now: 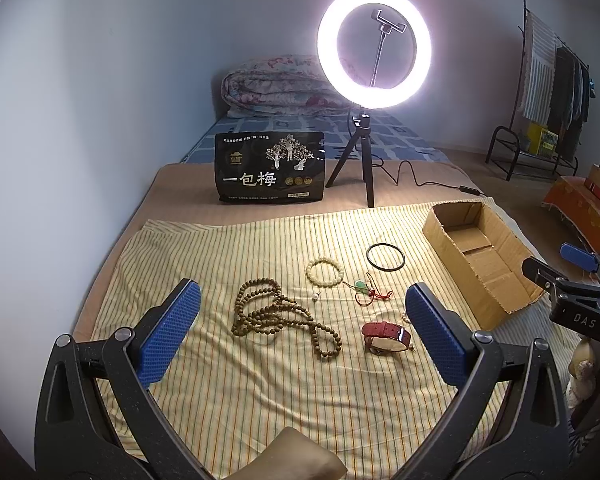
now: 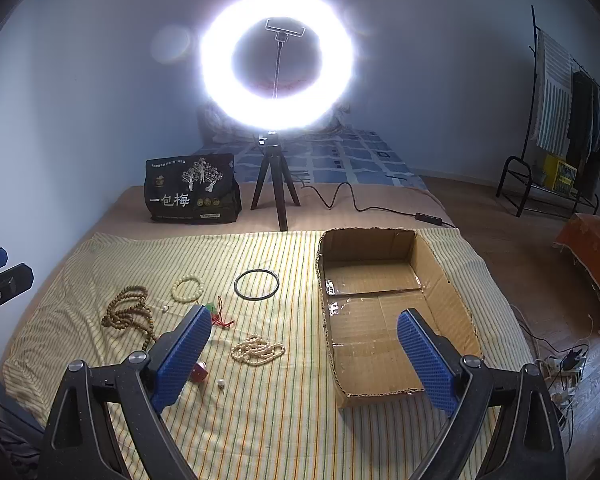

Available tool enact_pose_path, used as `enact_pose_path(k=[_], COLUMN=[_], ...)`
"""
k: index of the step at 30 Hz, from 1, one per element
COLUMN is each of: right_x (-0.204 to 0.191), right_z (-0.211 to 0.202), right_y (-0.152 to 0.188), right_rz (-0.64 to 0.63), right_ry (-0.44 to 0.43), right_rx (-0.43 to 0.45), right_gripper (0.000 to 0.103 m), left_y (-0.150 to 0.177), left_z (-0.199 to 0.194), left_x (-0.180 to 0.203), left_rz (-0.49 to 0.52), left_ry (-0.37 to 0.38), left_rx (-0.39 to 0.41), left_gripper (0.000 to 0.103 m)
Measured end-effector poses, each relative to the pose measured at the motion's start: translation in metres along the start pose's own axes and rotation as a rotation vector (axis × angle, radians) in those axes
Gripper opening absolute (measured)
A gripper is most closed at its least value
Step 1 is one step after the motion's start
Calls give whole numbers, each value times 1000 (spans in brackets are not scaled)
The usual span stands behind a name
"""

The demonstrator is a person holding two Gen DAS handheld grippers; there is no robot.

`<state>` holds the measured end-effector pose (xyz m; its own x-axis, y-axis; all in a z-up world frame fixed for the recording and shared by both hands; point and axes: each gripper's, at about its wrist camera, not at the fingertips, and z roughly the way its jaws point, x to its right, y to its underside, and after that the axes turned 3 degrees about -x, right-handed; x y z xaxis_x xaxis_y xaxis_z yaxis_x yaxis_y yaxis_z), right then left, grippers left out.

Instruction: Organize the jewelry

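Note:
Jewelry lies spread on a yellow striped cloth point(image 1: 260, 392). A long brown bead necklace point(image 1: 278, 316), a cream bead bracelet point(image 1: 325, 273), a black bangle point(image 1: 385, 256), a green pendant on red cord point(image 1: 366, 290) and a red-strap watch point(image 1: 386, 337) show in the left wrist view. A pale pearl strand point(image 2: 258, 350) lies left of the open cardboard box point(image 2: 444, 280). My left gripper point(image 1: 302, 314) hovers open above the necklace and watch. My right gripper point(image 2: 304, 330) hangs open, spanning the pearl strand and the box's near left wall. Neither holds anything.
A lit ring light on a tripod point(image 1: 374, 46) and a black snack bag point(image 1: 270, 168) stand behind the cloth, with a cable point(image 2: 356, 200) trailing right. A folded quilt point(image 1: 276, 86) lies on the bed beyond. A clothes rack point(image 1: 556, 88) stands far right.

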<state>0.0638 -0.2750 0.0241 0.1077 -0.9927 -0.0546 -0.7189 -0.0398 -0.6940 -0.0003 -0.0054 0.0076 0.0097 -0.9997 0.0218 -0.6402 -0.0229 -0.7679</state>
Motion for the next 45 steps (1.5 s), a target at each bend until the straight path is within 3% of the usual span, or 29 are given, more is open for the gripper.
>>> enact_pose_path(k=[45], right_x=[0], right_z=[5], right_y=[2], right_rz=[-6], right_ry=[2], right_rx=[-15], right_gripper=[96], left_y=[-4], left_z=[-3], left_x=[-5], left_rz=[-6], left_ry=[3], left_rx=[3], left_gripper=[103])
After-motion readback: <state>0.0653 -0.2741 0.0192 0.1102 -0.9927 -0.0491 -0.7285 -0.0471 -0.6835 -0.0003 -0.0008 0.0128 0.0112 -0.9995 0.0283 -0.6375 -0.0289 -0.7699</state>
